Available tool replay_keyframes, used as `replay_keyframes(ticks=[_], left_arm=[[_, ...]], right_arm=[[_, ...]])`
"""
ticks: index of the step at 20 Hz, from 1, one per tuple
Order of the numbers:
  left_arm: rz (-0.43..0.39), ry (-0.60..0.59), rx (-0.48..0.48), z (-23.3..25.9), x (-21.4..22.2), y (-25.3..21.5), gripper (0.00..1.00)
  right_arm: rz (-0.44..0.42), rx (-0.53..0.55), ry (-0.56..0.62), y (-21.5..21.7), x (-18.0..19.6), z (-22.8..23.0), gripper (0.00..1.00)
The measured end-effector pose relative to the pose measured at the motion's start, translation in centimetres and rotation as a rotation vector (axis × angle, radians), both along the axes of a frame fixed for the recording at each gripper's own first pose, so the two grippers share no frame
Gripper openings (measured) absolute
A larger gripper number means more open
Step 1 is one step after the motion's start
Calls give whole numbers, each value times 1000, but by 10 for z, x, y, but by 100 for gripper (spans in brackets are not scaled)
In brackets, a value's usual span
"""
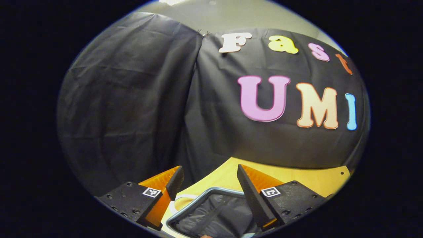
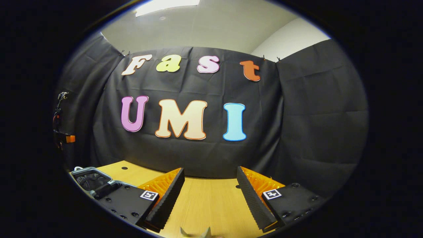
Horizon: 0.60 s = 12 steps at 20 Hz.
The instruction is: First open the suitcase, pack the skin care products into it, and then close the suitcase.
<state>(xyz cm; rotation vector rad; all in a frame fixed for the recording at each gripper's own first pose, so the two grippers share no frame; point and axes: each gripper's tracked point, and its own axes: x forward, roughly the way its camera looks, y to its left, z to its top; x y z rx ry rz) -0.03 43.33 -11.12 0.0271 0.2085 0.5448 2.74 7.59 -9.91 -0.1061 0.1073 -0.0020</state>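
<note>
The suitcase (image 1: 211,189) lies low in the left gripper view, a grey rim around dark fabric lining, on the yellow wooden table (image 1: 317,178). My left gripper (image 1: 210,175) hangs just above its far edge, open, with nothing between the fingers. In the right gripper view the suitcase (image 2: 84,170) sits at the far left, partly hidden behind my left finger (image 2: 165,198). My right gripper (image 2: 210,173) is open over bare table (image 2: 205,201), well to the right of the suitcase. A small grey pointed thing (image 2: 195,233) peeks in at the bottom edge; I cannot tell what it is.
Black cloth walls close the booth behind and on both sides of the table. A small device with an orange part (image 2: 62,137) hangs on the left wall. The tabletop has a few small round holes (image 2: 124,168). A white loop (image 1: 180,198) lies beside the suitcase rim.
</note>
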Motion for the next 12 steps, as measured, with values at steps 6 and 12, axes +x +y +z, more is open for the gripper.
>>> replay_keyframes(ticks=[6,12], left_arm=[[-152,1,-21,9,20,-129,95],[-281,67,6,-6,4,-222,94]], right_arm=[[40,25,-16,-35,-7,5,99],[57,60,2,-65,-7,2,99]])
